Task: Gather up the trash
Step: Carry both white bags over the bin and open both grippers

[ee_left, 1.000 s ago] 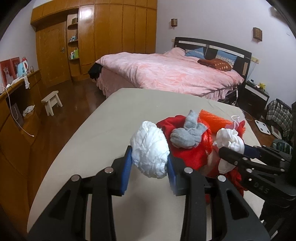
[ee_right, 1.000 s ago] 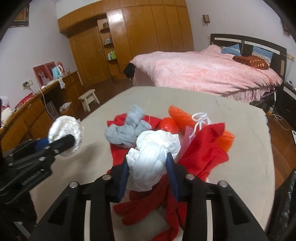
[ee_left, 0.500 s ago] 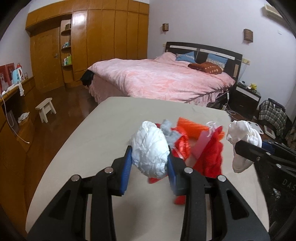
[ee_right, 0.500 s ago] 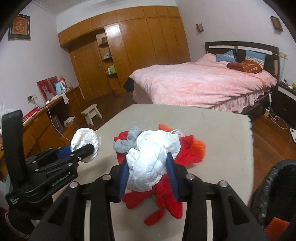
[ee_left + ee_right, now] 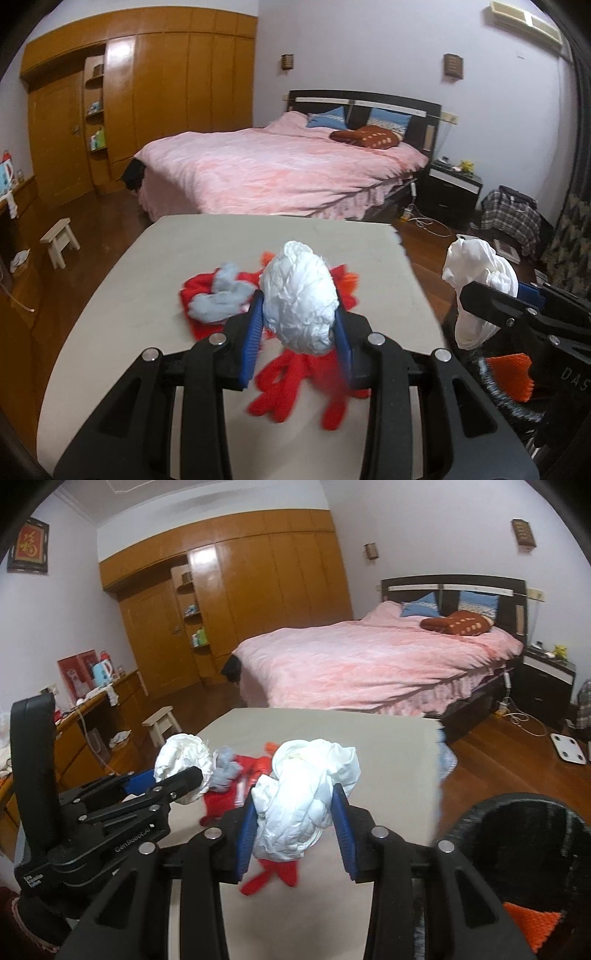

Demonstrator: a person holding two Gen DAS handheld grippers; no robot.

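My left gripper (image 5: 299,325) is shut on a crumpled white paper ball (image 5: 301,295), held above the beige table (image 5: 129,295). My right gripper (image 5: 295,819) is shut on a bunched white cloth wad (image 5: 306,797). Each tool shows in the other's view: the left gripper (image 5: 184,775) with the white paper ball (image 5: 184,755) at the left, the right gripper (image 5: 491,299) with the white cloth wad (image 5: 476,273) past the table's right edge. A red cloth pile (image 5: 295,380) with a grey sock (image 5: 221,299) lies on the table. A black bin (image 5: 517,849) with something orange (image 5: 532,923) inside stands at the lower right.
A bed with a pink cover (image 5: 280,170) stands beyond the table, a black nightstand (image 5: 450,192) beside it. Wooden wardrobes (image 5: 240,602) line the far wall. A small stool (image 5: 61,242) and a long wooden counter (image 5: 92,716) are at the left. A white scale (image 5: 569,747) lies on the floor.
Both grippers have lifted and swung right with their white wads still clamped. The red pile has dropped away below them, and the black bin has come into view at the right.
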